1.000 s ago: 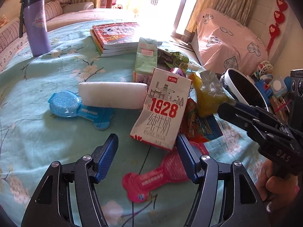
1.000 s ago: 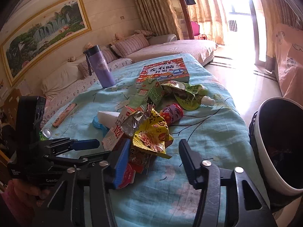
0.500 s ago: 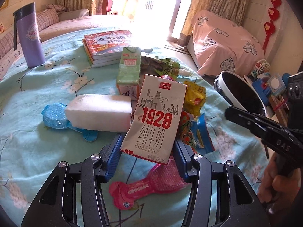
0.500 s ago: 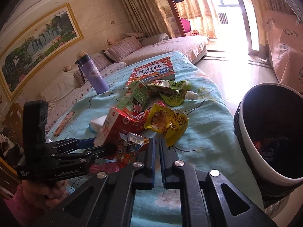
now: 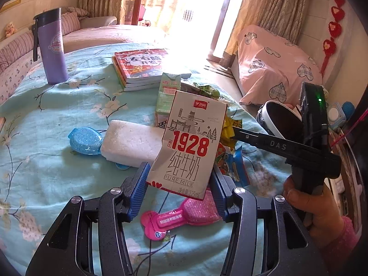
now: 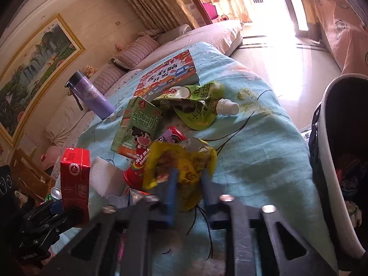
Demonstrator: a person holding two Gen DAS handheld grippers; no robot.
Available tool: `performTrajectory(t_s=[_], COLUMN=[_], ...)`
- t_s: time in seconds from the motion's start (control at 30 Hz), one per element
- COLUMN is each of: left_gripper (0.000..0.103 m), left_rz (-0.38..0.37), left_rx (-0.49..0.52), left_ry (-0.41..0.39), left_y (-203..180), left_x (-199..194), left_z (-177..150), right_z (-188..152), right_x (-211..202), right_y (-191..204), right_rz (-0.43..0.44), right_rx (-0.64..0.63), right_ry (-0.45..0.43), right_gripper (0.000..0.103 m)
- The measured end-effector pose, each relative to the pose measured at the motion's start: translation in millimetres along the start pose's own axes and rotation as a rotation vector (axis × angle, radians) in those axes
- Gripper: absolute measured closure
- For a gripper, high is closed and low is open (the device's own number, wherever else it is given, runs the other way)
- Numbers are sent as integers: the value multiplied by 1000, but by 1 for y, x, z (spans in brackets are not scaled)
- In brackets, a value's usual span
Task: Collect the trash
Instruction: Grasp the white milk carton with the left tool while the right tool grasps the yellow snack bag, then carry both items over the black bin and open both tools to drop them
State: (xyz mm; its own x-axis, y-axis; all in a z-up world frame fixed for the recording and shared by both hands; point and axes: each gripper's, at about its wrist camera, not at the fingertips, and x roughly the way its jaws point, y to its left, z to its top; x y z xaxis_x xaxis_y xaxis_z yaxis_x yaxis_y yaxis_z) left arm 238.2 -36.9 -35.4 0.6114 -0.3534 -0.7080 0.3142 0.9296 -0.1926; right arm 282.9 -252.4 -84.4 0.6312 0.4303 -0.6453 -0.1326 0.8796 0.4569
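Floral-clothed table (image 5: 46, 161): left gripper (image 5: 179, 184) clamps the upright milk carton (image 5: 191, 145), right gripper (image 6: 187, 191) pinches the yellow wrapper (image 6: 184, 158); the waste bin (image 6: 331, 161) stands beside the table, nearer the right gripper.

left wrist: low and close over the table (image 5: 46, 184), angled down, facing the window.
right wrist: close too, rolled sideways, looking along the table.
shared: purple bottle (image 5: 51, 48), books (image 5: 140, 66), bin (image 6: 331, 161).

Both grippers are black frames with silver screws and blue pads (image 5: 138, 188); the right hand (image 5: 306, 204) wears a fuzzy pink sleeve (image 5: 340, 237).
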Motion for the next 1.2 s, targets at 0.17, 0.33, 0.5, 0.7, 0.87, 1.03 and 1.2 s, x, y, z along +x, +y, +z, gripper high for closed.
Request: performTrajectory(t_s=[0.17, 0.33, 0.5, 0.7, 0.87, 1.03, 1.2], left_gripper=[52, 52, 52, 52, 52, 52, 52], left_rz=[-17, -40, -77, -116, -134, -139, -145], left_rx=[6, 33, 65, 119, 156, 182, 198], left_ry=[3, -18, -17, -7, 14, 26, 35], left_y=[-12, -34, -59, -92, -114, -131, -145], left_x=[-5, -13, -15, -14, -8, -4, 0], left_z=[2, 7, 6, 3, -3, -9, -13], right_z=[-9, -11, -16, -30, -40, -48, -51], right_x=[-27, -76, -121, -161, -177, -189, -198], right_y=[2, -1, -6, -24, -44, -62, -74], right_rz=[19, 31, -3, -55, -90, -110, -127], right_rx=[-8, -17, -37, -18, 25, 56, 72], right_ry=[-57, -136, -190, -248, -267, -276, -288], right_gripper=[88, 88, 88, 88, 88, 88, 88])
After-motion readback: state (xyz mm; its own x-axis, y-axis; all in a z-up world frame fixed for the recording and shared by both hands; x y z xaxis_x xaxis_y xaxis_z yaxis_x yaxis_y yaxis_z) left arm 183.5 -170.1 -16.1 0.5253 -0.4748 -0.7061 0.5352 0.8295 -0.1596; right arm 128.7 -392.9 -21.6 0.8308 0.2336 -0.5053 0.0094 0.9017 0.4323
